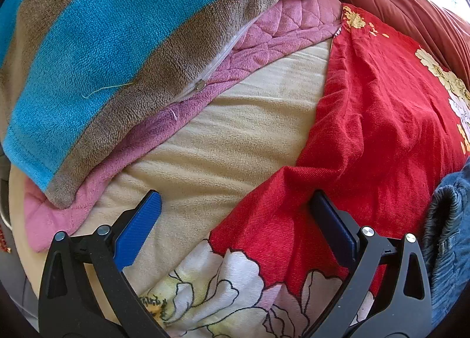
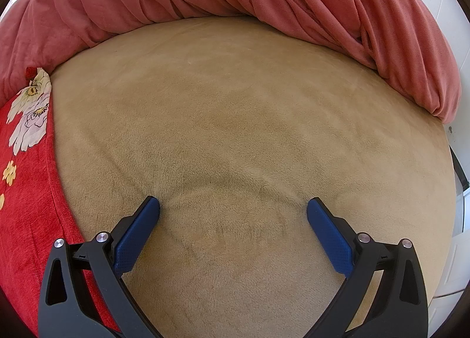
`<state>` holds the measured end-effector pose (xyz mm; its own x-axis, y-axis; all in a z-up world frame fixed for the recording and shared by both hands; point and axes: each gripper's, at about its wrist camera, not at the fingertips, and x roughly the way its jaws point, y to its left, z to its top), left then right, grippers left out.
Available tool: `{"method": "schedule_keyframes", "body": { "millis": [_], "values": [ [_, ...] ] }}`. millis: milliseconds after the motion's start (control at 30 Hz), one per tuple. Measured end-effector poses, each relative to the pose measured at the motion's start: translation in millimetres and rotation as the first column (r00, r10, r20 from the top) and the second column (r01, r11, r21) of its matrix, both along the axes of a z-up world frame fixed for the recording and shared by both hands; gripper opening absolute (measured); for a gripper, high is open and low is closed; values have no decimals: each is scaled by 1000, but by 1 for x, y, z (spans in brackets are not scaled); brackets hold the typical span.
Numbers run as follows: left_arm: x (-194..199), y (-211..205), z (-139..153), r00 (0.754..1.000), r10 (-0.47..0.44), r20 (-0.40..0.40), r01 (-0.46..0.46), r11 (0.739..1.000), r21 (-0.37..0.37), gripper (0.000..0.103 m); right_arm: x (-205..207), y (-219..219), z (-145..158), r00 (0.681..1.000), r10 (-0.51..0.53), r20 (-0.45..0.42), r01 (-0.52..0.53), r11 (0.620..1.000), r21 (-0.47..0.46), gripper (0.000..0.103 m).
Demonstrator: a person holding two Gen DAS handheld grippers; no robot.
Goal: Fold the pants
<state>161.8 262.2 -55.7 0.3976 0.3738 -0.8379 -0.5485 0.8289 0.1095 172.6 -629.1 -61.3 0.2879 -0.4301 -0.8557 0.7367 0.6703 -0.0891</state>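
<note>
Both grippers, left gripper [image 1: 235,202] and right gripper [image 2: 233,208], gape wide, empty, over bedding [image 2: 235,103].

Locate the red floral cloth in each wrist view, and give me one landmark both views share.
Left wrist: the red floral cloth fills the right half, running from the top down to the bottom edge between the open fingers of the left gripper.
Right wrist: it lies along the left edge, beside the open right gripper.
Shared landmark: the tan fleece blanket under the cloth.
</note>
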Motion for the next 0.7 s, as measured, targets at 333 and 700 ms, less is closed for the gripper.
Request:
{"method": "schedule_keyframes", "body": {
  "millis": [333,700],
  "values": [
    [1,0,0,1000,-3,-7,3,1000,6,95,0,0,0,1000,0,0,0,1000,0,99],
    [3,0,0,1000,-3,-7,3,1000,12,95,0,0,0,1000,0,0,0,1000,0,99]
  ]
}}
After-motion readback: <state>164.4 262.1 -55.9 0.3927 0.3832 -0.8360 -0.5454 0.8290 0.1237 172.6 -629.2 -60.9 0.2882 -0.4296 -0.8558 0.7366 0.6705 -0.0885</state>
